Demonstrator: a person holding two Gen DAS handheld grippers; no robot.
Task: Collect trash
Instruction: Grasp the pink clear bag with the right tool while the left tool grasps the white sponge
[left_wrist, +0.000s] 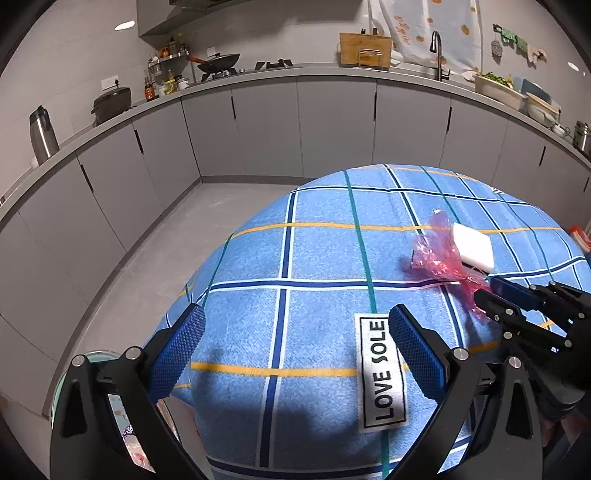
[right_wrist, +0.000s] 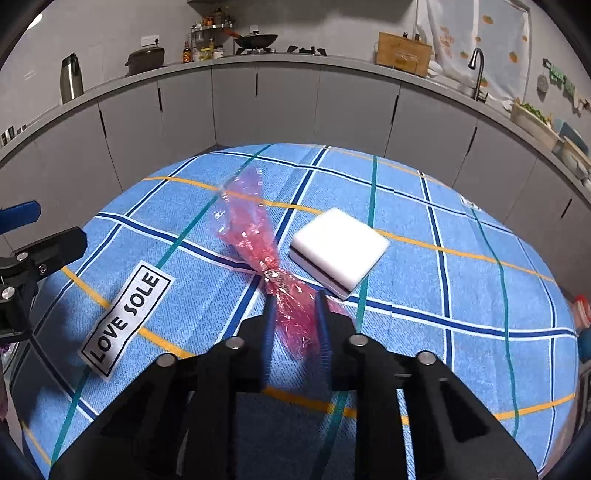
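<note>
Now the right gripper's (right_wrist: 295, 317) fingers pinch the pink wrapper (right_wrist: 255, 243); left gripper's (left_wrist: 295, 350) fingers gape apart.

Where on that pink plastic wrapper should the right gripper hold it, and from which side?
Grip the pink wrapper at its near tail, just below the twisted waist, coming from the near table edge along its length. The film narrows there, so it fits between the fingers, clear of the white sponge. The right gripper is already closed there.

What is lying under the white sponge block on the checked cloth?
The white sponge block sits on the blue checked cloth, beside the pink plastic wrapper. Whether the wrapper's edge runs beneath it is hidden.
</note>
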